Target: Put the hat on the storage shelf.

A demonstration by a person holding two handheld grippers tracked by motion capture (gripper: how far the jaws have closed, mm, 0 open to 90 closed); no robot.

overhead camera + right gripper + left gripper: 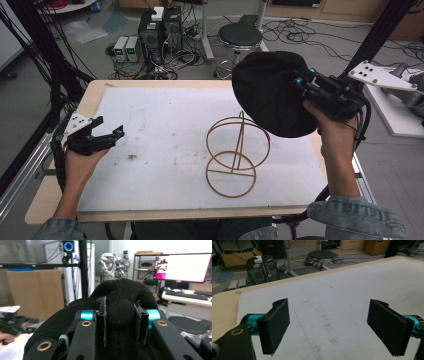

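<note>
A: Start with the white mat (165,145) on the table (95,95). What sits on it?

B: A wooden wire stand (236,156), two rings and a post, right of the mat's middle. Above the mat's far right corner hangs the black knit hat (272,95), off the surface.

A: What holds it?

B: The right gripper (300,82). Its own view shows what the high view cannot: both jaws pinched tight on a fold of the hat (120,305).

A: And the left gripper (112,134)?

B: At the mat's left edge, jaws spread wide, nothing between them; its view shows bare stained mat (332,310).
</note>
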